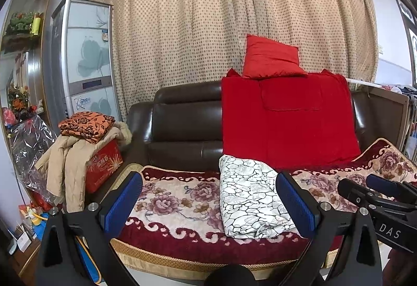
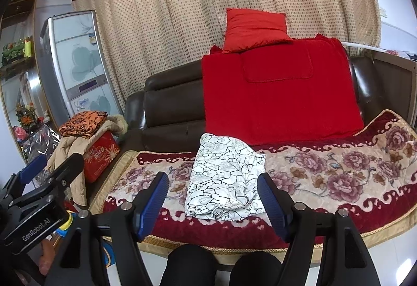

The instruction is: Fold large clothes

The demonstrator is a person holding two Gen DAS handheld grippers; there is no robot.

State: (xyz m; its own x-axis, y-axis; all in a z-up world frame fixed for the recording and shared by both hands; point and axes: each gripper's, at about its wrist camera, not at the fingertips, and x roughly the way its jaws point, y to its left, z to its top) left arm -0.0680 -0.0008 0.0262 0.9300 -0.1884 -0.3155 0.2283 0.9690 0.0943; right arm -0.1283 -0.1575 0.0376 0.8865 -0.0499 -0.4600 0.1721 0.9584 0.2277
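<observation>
A folded white cloth with a black crackle-and-flower print (image 1: 250, 197) lies on the floral sofa cover (image 1: 177, 200); it also shows in the right wrist view (image 2: 224, 181). My left gripper (image 1: 208, 197) is open and empty, held back from the sofa's front edge, with the cloth's right part seen between its blue pads. My right gripper (image 2: 213, 200) is open and empty, in front of the cloth and apart from it. The right gripper also shows at the right edge of the left wrist view (image 1: 375, 189); the left gripper shows at the left of the right wrist view (image 2: 47, 171).
A red blanket (image 1: 286, 119) drapes the brown leather sofa back (image 1: 182, 119), with a red cushion (image 1: 271, 56) on top. Left of the sofa, a red box (image 1: 104, 163) carries a beige coat and a folded orange cloth (image 1: 86, 127). A fridge (image 1: 80, 59) and curtains stand behind.
</observation>
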